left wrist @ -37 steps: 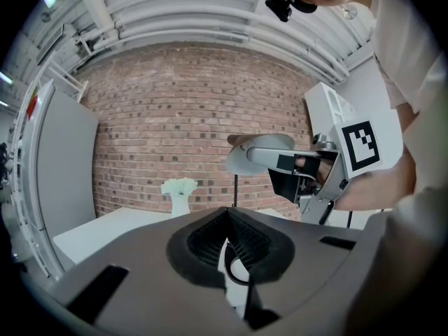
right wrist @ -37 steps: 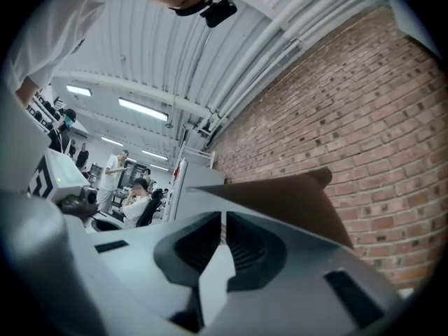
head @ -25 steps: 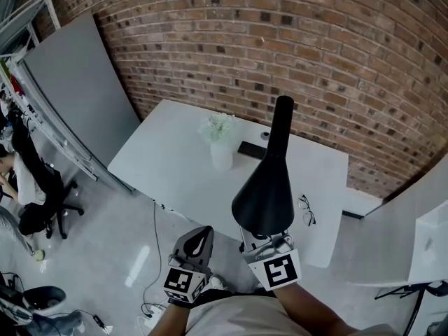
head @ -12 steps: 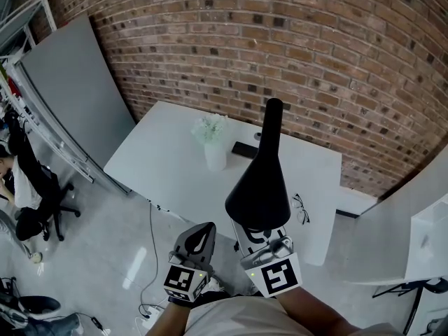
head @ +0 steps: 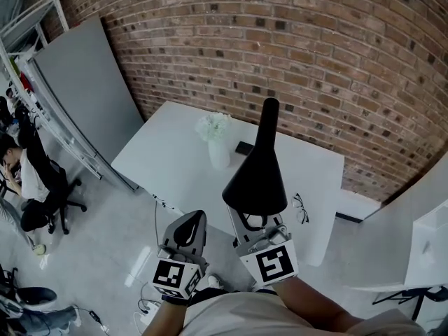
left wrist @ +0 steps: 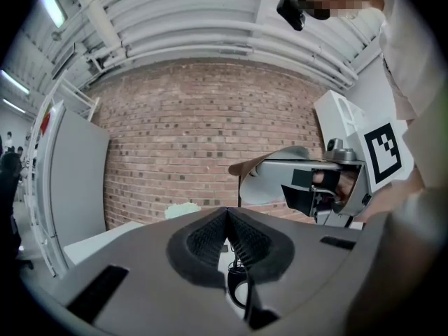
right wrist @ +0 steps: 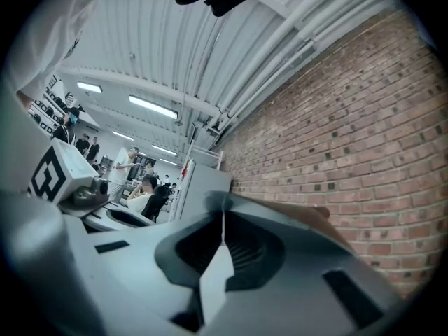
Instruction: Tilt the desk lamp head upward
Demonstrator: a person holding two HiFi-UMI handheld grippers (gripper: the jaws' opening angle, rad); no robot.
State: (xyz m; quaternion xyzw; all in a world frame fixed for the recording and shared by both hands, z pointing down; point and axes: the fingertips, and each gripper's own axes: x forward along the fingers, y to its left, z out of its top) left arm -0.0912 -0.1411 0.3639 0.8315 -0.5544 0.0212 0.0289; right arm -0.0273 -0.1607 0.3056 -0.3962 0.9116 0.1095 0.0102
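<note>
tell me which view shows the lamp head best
Head view: the whole black lamp head shows from above, its rim in the right gripper. The left gripper view catches it side-on; the right gripper view only a sliver.

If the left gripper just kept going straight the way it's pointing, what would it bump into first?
Probably the brick wall. The left gripper points level above the table, between the flowers and the lamp's stem; depth is unclear.
</note>
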